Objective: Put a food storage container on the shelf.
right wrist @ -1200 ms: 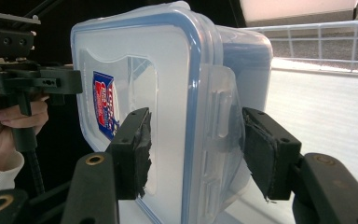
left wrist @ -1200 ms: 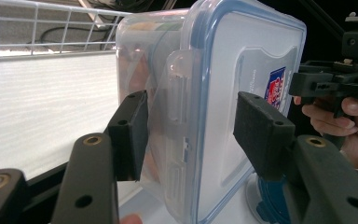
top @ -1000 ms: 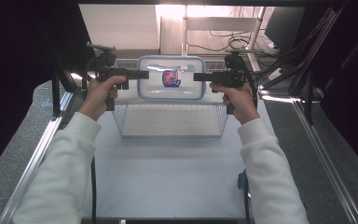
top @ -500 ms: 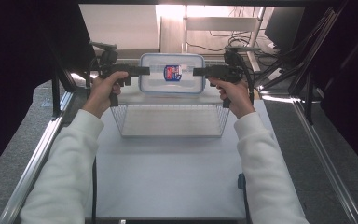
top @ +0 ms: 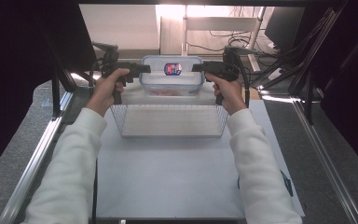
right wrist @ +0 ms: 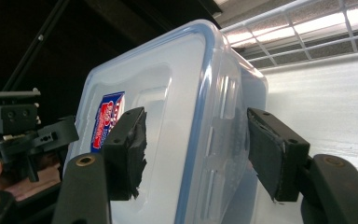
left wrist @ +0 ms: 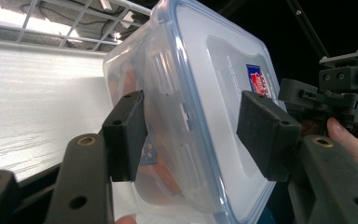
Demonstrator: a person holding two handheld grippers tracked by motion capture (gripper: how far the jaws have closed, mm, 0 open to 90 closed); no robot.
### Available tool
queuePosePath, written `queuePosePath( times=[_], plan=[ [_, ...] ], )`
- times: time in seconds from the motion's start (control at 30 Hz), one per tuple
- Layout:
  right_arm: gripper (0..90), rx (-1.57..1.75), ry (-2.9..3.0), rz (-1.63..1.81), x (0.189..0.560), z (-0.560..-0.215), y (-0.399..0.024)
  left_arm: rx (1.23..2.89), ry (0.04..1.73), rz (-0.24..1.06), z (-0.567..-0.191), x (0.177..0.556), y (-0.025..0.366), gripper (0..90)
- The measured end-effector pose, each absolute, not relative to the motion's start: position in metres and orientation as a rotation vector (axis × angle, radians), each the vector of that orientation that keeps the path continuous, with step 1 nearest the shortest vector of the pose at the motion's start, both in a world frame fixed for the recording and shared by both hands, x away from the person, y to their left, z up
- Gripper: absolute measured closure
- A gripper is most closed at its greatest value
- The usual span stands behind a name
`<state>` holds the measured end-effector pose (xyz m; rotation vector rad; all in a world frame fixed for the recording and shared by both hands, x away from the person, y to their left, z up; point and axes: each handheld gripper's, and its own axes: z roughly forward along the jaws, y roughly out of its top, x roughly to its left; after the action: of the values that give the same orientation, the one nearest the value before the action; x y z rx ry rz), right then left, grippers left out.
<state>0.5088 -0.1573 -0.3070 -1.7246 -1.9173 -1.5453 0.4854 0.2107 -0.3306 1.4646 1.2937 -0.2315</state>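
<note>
On the white table (top: 168, 177), behind a wire basket (top: 170, 120), both grippers' fingers, just widening, seemingly no longer pinch the lidded plastic container (top: 171, 74): left gripper (top: 145, 69), right gripper (top: 196, 68).

Sleeves: long, white, soft-looking fabric, loose on both forearms, ending in plain cuffs at the wrists.
Left claw (top: 145, 68): matte black body with a pistol-style handle; a dark cable trails from it.
Right claw (top: 196, 68): the same matte black build, with a dark cable running off behind it.
Left claw fingers (left wrist: 125, 135): two black arms with brass-coloured rivets and round screw holes, each tipped with a blocky black pad.
Right claw fingers (right wrist: 127, 150): black arms with brass-coloured rivets; the black foam pads are worn and ragged along their edges.
Top plate: a grey plate with small dark screws sits on the far claw's body.
</note>
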Motion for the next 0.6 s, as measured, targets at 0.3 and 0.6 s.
queuePosePath(
  times=[0.3,0.6],
  plan=[
    [39.3,-1.752,-1.841,-1.543,0.513,-0.316,-0.159,1.431,1.312,-0.243,-0.337,0.489,0.211,40.1],
    [15.8,-1.807,-1.912,-1.6,0.505,-0.319,-0.151,1.488,1.295,-0.062,-0.33,0.475,0.198,25.0]
  ],
)
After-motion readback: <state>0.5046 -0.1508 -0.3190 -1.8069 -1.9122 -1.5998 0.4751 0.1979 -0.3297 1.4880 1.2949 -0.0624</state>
